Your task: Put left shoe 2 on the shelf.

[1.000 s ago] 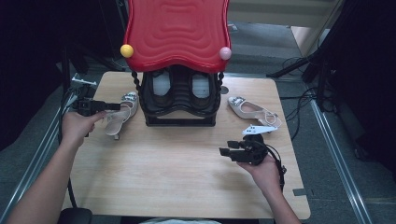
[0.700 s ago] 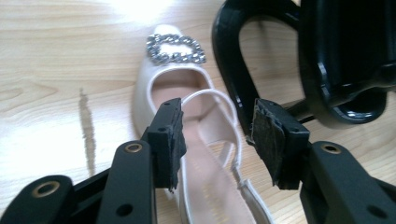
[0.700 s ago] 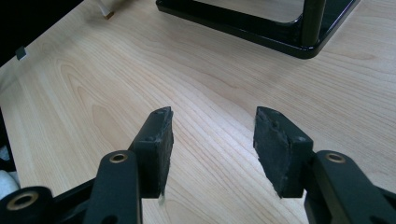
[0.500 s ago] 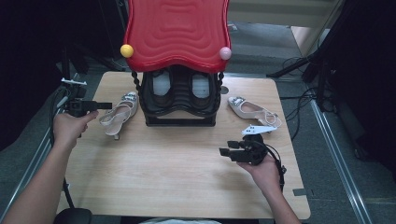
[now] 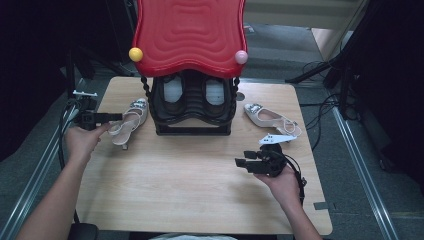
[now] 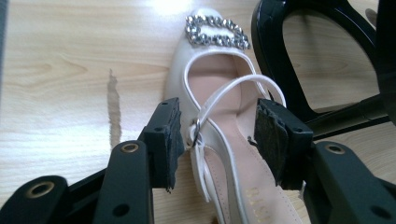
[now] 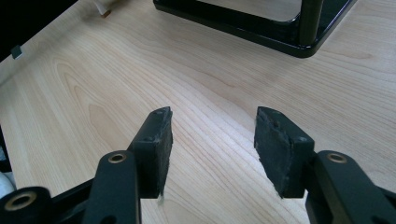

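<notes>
A cream slingback shoe (image 5: 131,119) with a rhinestone buckle (image 6: 217,31) lies on the wooden table (image 5: 190,175), left of a black shoe rack (image 5: 192,125). My left gripper (image 5: 116,117) is at its heel end. Its jaws have just been opening, and the strap and heel part (image 6: 219,140) lie between the pads (image 6: 169,140) with gaps on both sides. The matching shoe (image 5: 270,119) lies right of the rack. My right gripper (image 5: 241,162) rests open over bare wood (image 7: 212,116), near the table's right front.
The rack holds a pair of dark shoes (image 5: 172,92) under a red wavy panel (image 5: 190,30) with a yellow ball (image 5: 135,54) and a pink ball (image 5: 241,56). Its black base (image 7: 261,28) is ahead of my right gripper. Cables trail off both table sides.
The left gripper's jaws stand wider than a second ago and the hand has sunk a little beside the left shoe. The right hand has kept still.
</notes>
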Demonstrator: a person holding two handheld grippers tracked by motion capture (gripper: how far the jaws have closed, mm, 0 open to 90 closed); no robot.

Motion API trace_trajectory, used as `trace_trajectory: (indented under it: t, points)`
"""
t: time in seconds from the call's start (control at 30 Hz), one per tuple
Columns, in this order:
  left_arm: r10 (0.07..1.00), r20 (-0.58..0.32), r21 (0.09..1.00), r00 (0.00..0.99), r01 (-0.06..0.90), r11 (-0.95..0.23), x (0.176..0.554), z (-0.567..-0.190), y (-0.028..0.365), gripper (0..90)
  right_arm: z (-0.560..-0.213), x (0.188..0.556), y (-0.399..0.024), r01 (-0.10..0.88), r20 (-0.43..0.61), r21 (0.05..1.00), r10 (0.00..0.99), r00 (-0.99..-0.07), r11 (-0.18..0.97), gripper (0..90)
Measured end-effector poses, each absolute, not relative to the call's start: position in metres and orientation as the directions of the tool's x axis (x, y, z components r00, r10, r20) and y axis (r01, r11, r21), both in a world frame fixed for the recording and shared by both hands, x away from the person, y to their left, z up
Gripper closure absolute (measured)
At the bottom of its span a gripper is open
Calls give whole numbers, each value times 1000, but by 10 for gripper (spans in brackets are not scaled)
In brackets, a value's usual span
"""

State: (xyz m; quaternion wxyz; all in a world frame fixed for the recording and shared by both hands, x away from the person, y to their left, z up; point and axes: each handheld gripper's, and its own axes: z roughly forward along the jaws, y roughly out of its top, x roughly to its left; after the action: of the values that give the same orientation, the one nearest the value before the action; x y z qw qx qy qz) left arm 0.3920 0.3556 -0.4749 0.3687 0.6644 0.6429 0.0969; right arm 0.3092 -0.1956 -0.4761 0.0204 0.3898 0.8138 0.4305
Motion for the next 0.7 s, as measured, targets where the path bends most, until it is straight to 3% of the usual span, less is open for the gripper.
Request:
trace_trajectory:
  t: [0.57, 0.7]
  points:
    - [954, -285, 618, 92, 778, 110, 391, -503, 344, 506, -476, 310, -195, 621, 303, 714, 657, -690, 323, 479]
    - [955, -288, 621, 79, 774, 123, 393, -506, 344, 545, -476, 309, -195, 620, 301, 714, 657, -692, 326, 479]
